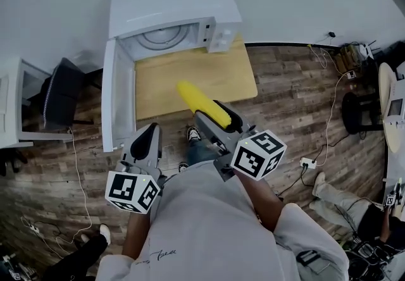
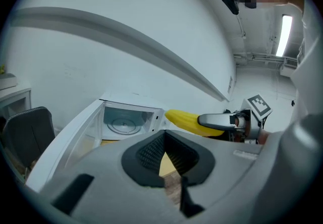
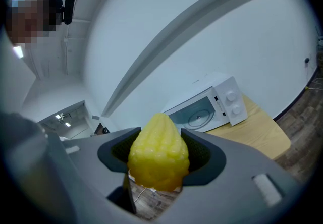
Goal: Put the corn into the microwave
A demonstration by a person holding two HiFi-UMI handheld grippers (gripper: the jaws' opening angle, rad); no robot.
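Note:
The yellow corn (image 1: 197, 102) is held in my right gripper (image 1: 215, 118), which is shut on its thick end, with the tip pointing at the microwave. In the right gripper view the corn (image 3: 159, 155) fills the gap between the pads. The white microwave (image 1: 171, 4) stands at the back of a wooden table (image 1: 190, 77). Its door (image 1: 117, 93) is swung wide open to the left, and the glass turntable (image 1: 163, 37) shows inside. My left gripper (image 1: 147, 140) hangs lower left, near the door's edge, shut and holding nothing. The left gripper view shows the corn (image 2: 184, 119) in front of the microwave (image 2: 128, 119).
A black chair (image 1: 60, 99) and a white cabinet (image 1: 12, 102) stand left of the open door. Cables and a power strip (image 1: 308, 162) lie on the wood floor to the right. Another person's legs (image 1: 335, 200) show at the lower right.

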